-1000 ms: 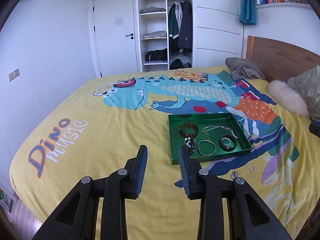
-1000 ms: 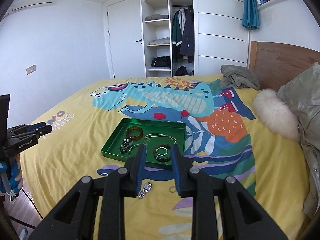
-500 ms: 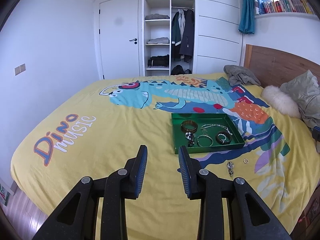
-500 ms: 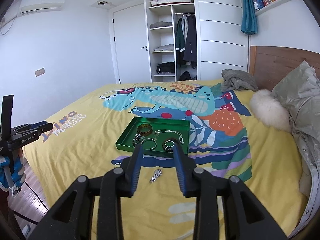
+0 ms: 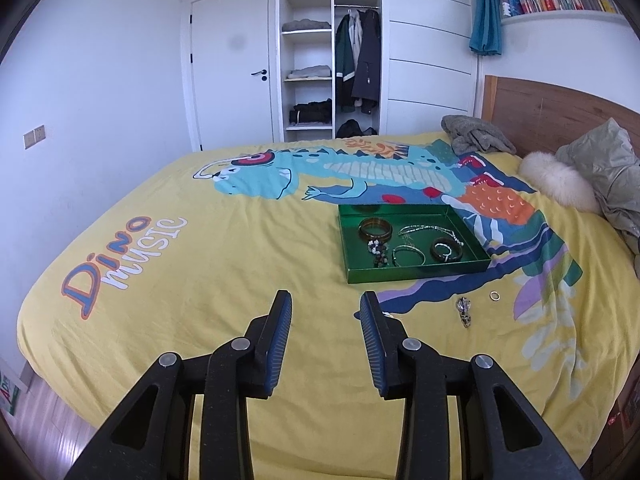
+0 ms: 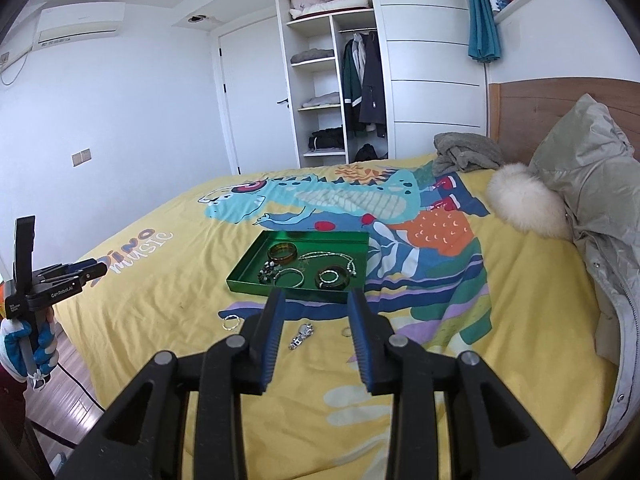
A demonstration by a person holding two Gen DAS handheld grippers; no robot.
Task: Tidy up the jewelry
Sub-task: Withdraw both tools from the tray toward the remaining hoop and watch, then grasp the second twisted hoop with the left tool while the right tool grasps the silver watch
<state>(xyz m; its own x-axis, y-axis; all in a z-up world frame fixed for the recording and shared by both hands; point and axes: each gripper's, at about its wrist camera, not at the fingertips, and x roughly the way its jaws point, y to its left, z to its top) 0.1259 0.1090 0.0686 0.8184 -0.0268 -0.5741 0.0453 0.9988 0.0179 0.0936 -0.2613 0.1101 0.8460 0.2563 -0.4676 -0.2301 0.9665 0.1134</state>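
The silver watch (image 6: 302, 330) lies loose on the bedspread (image 6: 160, 300), at about 6 o'clock from the green tray (image 6: 244, 280) and framed between the right gripper (image 6: 314, 316) fingers, whose jaws stand wide and empty. It looks light, slick and floppy at the band; I would pinch across the stiff case. A small ring (image 5: 495, 295) lies at its 2 o'clock in the left view. The left gripper (image 5: 324, 316) hangs wide too, empty.
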